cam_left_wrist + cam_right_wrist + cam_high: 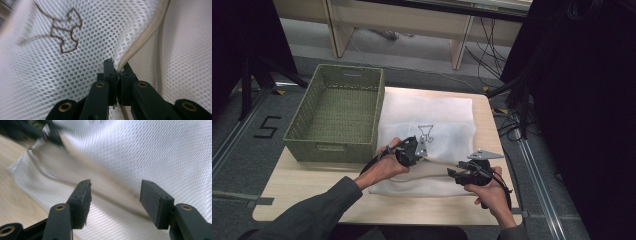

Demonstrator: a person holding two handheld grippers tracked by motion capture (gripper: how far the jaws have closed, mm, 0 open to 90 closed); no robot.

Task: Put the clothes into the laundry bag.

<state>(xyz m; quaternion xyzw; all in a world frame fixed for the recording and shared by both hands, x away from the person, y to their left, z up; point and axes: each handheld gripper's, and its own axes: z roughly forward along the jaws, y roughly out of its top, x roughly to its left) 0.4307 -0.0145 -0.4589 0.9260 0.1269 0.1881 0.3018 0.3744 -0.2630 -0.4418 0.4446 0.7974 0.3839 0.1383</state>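
From the high view, a white mesh laundry bag with a dark line drawing on it (432, 125) lies flat on the light wooden table (307, 185), taking up the middle and right part; a green woven rectangular basket (337, 112) sits at the far left, its right wall just beside the bag's left edge. The left gripper (421, 150) is down on the bag near its middle, just near of the drawing, held by the left hand (384, 167) in a dark sleeve; the right gripper (452, 173) sits over the bag's near right part, pointing left, in the right hand (489, 192).

In the left gripper view, the left gripper (117, 68) has its jaws pinched together on the bag's beige zipper seam (142, 37); the mesh puckers up around the tips; the brown drawing (65, 32) is off to the upper left.

In the right gripper view, the right gripper (115, 192) stands with its jaws fairly wide apart and nothing clamped; the white mesh (140, 150) lies under and beyond them, and the bag's corner rests on bare wood at the left (15, 195). The far end is blurred, so can't make out much there.
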